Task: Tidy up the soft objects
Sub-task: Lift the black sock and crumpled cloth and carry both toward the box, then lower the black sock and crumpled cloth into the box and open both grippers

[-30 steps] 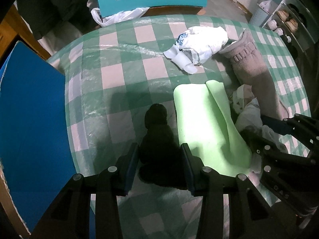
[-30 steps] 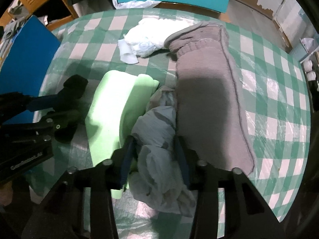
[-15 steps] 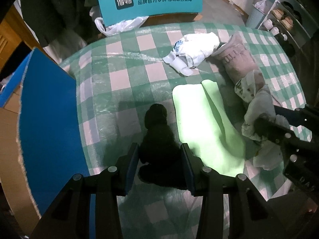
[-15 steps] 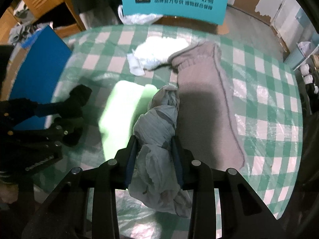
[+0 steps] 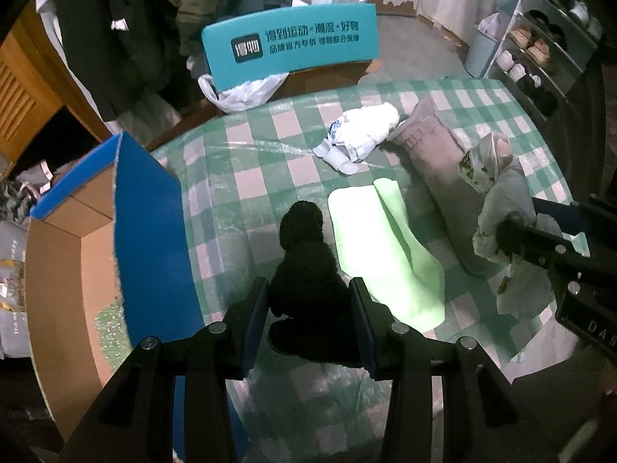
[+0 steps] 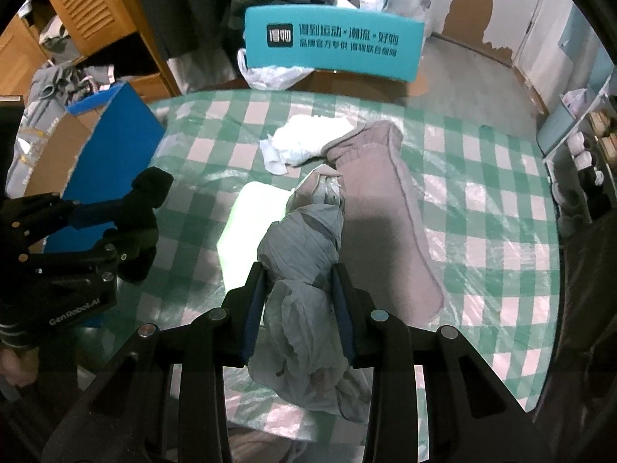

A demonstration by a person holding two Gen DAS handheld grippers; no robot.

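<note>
Two grippers hang above the green-and-white checked tablecloth, each clamped on a piece of soft stuff. Taking the light green folded cloth lying flat on the table as the landmark: the left gripper sits just to the left of it, its blue-padded fingers pressed against both sides of a black fuzzy knit item whose rounded top points toward the far edge of the table. From the right wrist view the same black piece shows held up clear of the table surface, left of the green cloth. The right gripper is over the near right part of the green cloth, shut on a crumpled pale grey garment that bunches up between the fingers and droops below them; from the left wrist view this bundle hangs to the right of the green cloth. Directly right of the green cloth and touching its edge lies a long brownish-grey knitted garment, stretched from the far side toward the near side. Beyond the green cloth's far end, a crumpled white garment with blue print rests against the knitted one's cuff. Well to the left of the green cloth, at the table's edge, stands an open cardboard box with a blue flap. Farther behind, past the table, a teal chair back with white Chinese lettering faces us, a white plastic bag slumped beneath it.
</note>
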